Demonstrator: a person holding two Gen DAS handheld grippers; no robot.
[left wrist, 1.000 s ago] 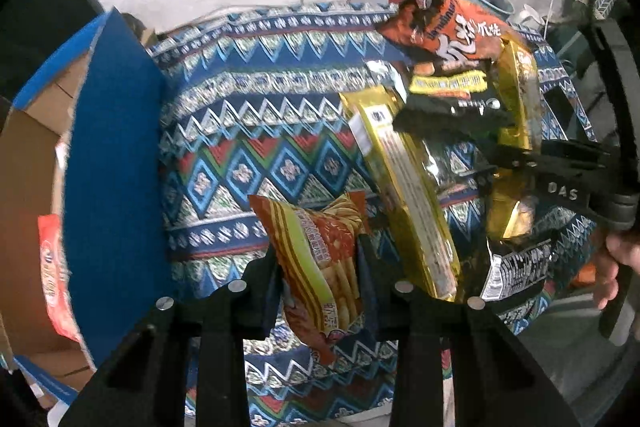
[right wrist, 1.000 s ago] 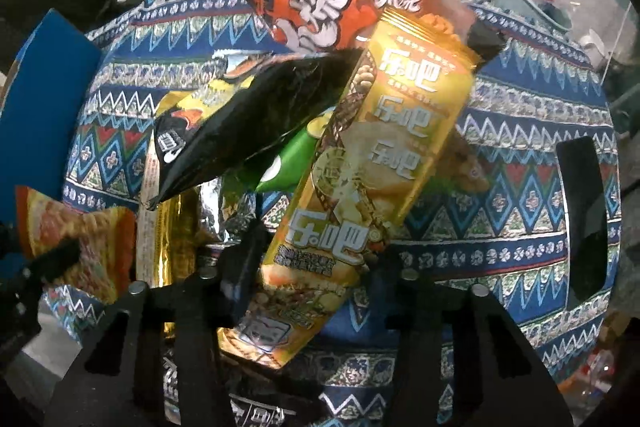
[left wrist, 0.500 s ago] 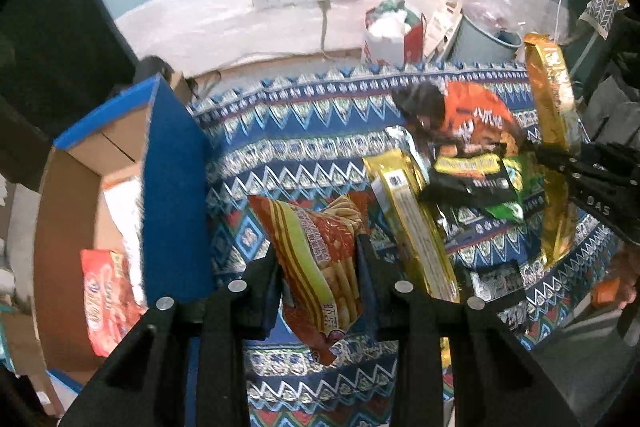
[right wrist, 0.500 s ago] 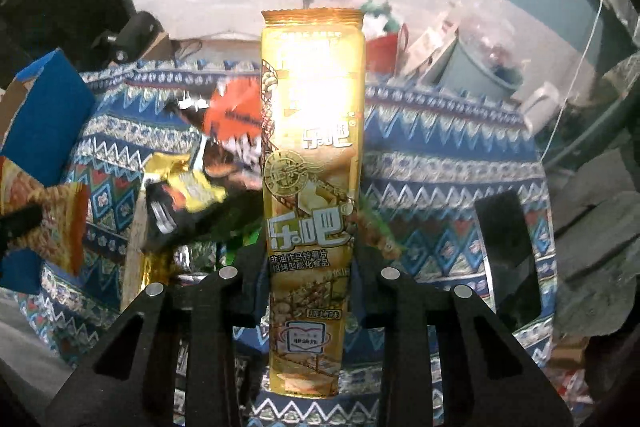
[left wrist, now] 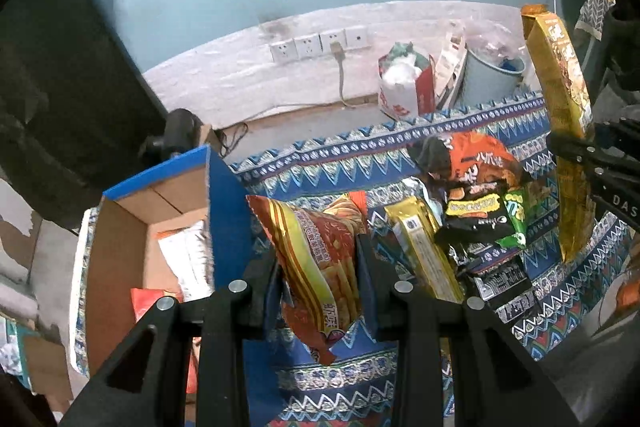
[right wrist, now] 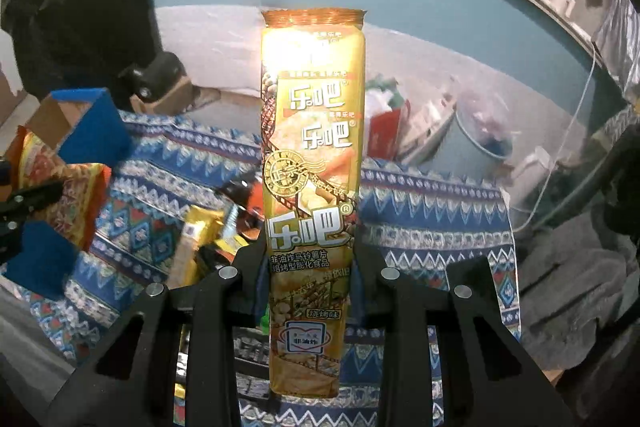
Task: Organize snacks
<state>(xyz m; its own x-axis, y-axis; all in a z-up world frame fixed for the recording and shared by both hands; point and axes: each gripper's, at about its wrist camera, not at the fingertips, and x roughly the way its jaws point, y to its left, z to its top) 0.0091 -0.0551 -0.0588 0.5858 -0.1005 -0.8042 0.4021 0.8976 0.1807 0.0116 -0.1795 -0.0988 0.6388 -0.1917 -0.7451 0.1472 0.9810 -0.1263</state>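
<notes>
Snacks, red and white packets inside open cardboard box (left wrist: 132,227), left tongs (left wrist: 318,259) clamped on striped red-yellow bag (left wrist: 320,259), right tongs (right wrist: 310,267) clamped on tall gold packet (right wrist: 312,163).

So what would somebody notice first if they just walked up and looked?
Probably the tall golden snack pack, standing upright in the right gripper and filling the middle of its view. Next, the red and yellow striped bag clamped in the left gripper, above the bright blue patterned cloth. The open cardboard box sits left of it.
</notes>
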